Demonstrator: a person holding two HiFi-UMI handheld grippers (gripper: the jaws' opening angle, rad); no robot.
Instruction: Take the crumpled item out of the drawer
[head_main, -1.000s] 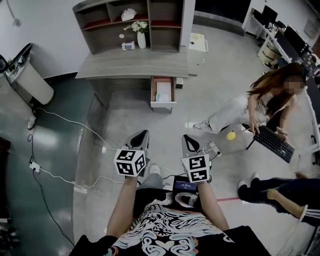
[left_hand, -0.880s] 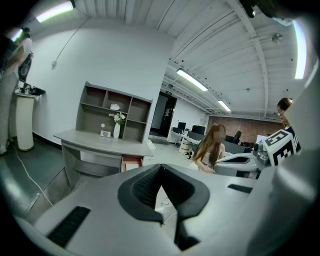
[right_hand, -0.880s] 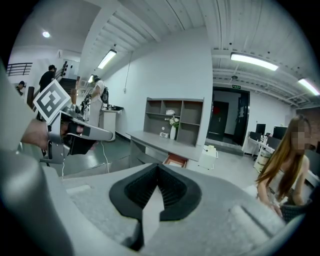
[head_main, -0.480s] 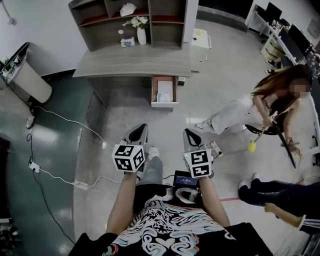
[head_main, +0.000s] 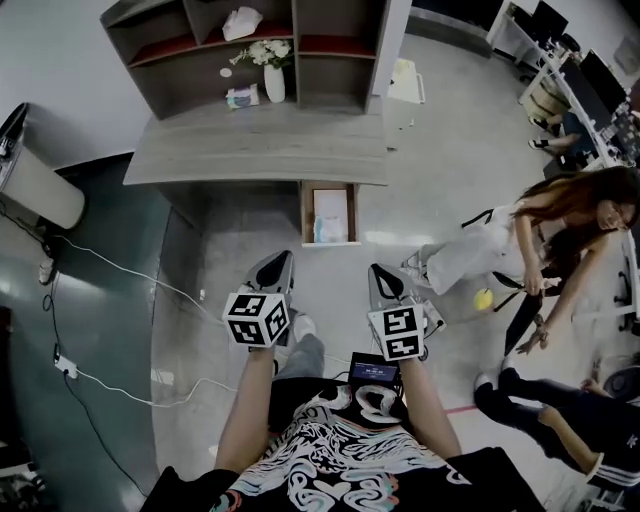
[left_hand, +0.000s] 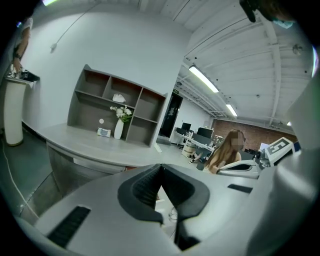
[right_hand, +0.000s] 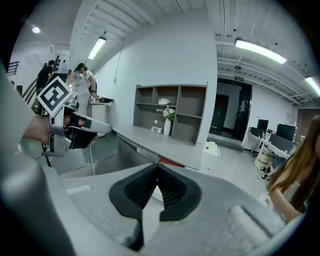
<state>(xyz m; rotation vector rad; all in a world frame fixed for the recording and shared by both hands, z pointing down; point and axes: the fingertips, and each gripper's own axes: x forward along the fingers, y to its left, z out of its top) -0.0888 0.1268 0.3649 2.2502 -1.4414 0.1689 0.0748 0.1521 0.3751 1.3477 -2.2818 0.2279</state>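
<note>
The grey desk (head_main: 250, 150) has one drawer (head_main: 305, 215) pulled open below its front edge. Inside lies a pale, crumpled item (head_main: 325, 230) beside a white sheet. My left gripper (head_main: 279, 264) and right gripper (head_main: 383, 277) hang side by side over the floor, well short of the drawer, both pointing toward it. Each one is shut with nothing between its fingers. In the left gripper view the left gripper (left_hand: 160, 169) blocks the drawer. The right gripper (right_hand: 157, 174) shows the drawer's reddish edge (right_hand: 170, 162) just above its tips.
A person (head_main: 480, 250) crouches on the floor at the right, near a yellow ball (head_main: 483, 298). Another person's legs (head_main: 540, 412) lie at the lower right. Cables (head_main: 120, 270) run across the floor on the left. A shelf unit with a vase (head_main: 273, 82) stands on the desk.
The desk and open drawer have come closer and lower in the head view. Both grippers kept their pose and stayed shut. The person at the right has shifted and lifted a dark object.
</note>
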